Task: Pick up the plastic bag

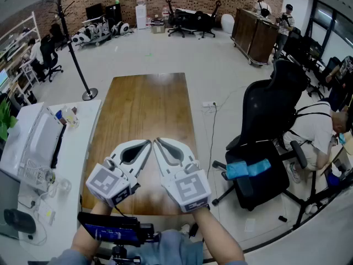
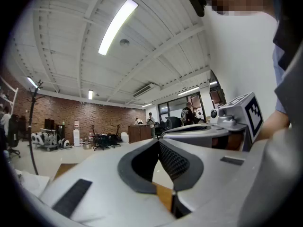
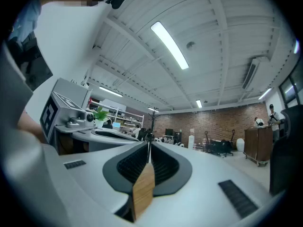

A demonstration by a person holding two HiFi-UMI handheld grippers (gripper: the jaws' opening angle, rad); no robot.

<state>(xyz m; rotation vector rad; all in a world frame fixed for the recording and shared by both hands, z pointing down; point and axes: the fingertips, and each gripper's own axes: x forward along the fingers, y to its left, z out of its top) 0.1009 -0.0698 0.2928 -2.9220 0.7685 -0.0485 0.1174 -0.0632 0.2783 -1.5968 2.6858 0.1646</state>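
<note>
Bare wooden table (image 1: 146, 106) ahead, office chair (image 1: 266, 120) right, white desk (image 1: 77, 153) left

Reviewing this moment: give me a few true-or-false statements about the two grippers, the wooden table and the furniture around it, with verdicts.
1. Both grippers are held side by side over the wooden table. True.
2. The left gripper is clamped on a plastic bag. False: its jaws are together with nothing between them.
3. The right gripper has its jaws shut, tips touching. True.
4. The black office chair stands to the left of the wooden table in the head view. False: it stands to the table's right.
5. A white table sits along the wooden table's left edge. True.
</note>
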